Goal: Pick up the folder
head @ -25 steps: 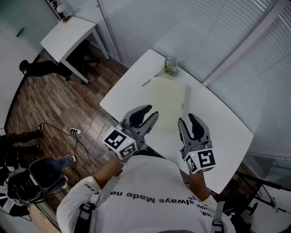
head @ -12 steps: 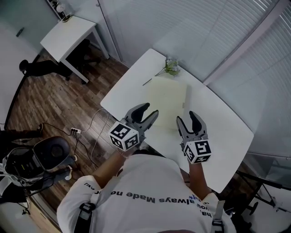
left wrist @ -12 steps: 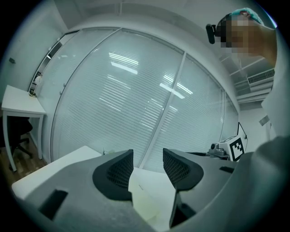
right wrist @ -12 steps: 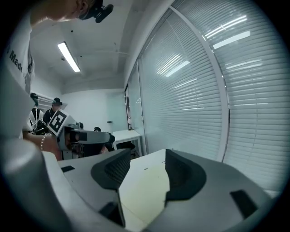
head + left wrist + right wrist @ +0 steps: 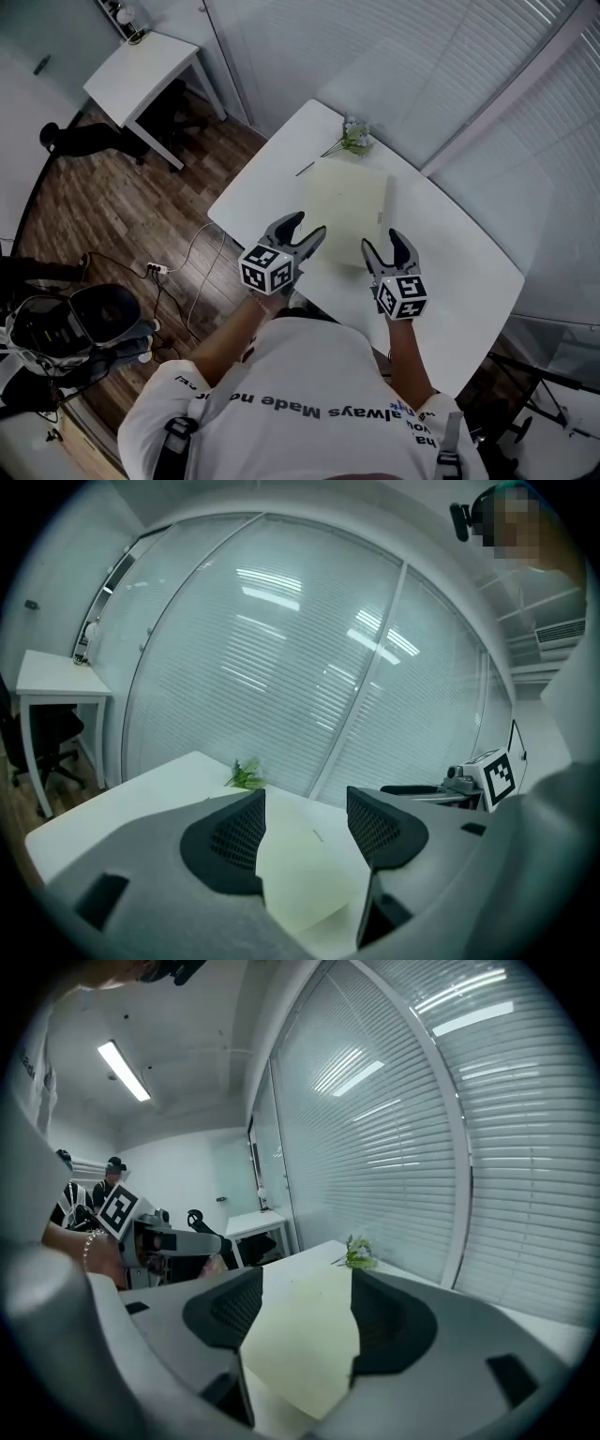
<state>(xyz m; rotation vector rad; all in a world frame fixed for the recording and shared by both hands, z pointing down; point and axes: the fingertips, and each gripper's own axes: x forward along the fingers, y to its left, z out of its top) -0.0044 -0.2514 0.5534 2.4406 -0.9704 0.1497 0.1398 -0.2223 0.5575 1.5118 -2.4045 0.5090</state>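
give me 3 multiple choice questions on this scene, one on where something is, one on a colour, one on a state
1. Where does the green sprig lie on the white table?
A. at the far edge, beyond the folder
B. at the near edge, by the person
C. on top of the folder

2. What colour is the folder?
A. red
B. pale yellow-green
C. black

3. What state are the left gripper and right gripper in?
A. both shut on the folder
B. one open, one shut
C. both open, holding nothing

Answers:
1 A: the head view shows the sprig past the folder's far side.
2 B: it looks pale yellow-green in all three views.
3 C: each gripper view shows jaws apart. They have just been opening, and the folder lies flat ahead, not pinched.
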